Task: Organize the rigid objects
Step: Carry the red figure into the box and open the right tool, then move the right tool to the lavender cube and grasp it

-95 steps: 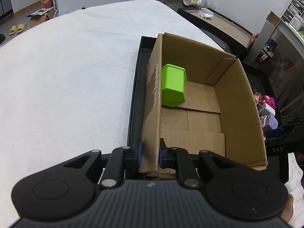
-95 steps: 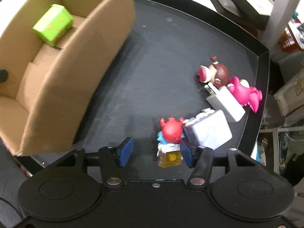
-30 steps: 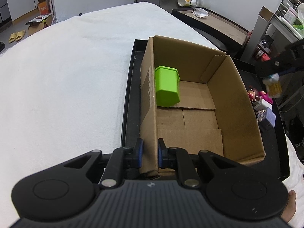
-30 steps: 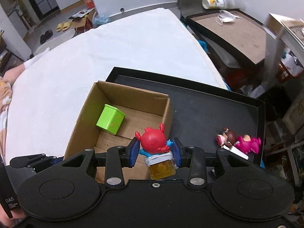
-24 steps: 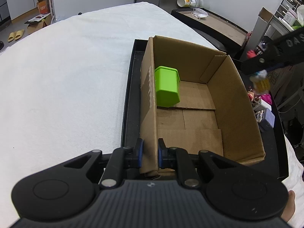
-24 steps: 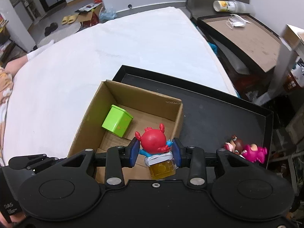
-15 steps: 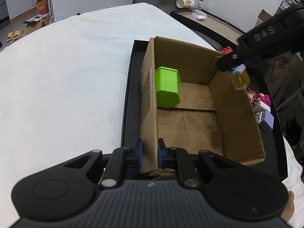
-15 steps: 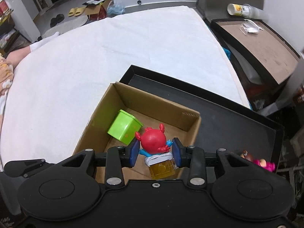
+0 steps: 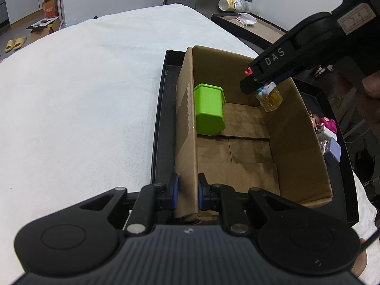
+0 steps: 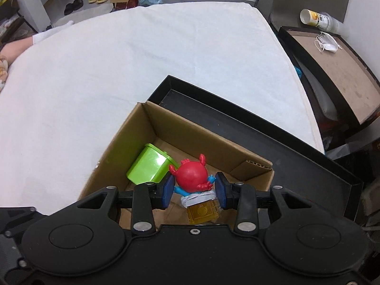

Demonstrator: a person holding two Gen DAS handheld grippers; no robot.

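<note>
An open cardboard box stands on a black tray. A green cube-shaped container lies inside it by the left wall. My left gripper is shut on the box's near left wall. My right gripper is shut on a red crab figurine with a yellow base and holds it above the inside of the box; the figurine shows in the left wrist view near the far right corner.
Small toys, a pink figure and a lavender block, lie on the tray to the right of the box. A white cloth covers the table. A side table with a cup and a mask stands to the right.
My right gripper has carried the crab figurine leftward from over the tray to above the inside of the box. The left gripper has kept its grip on the box wall.
</note>
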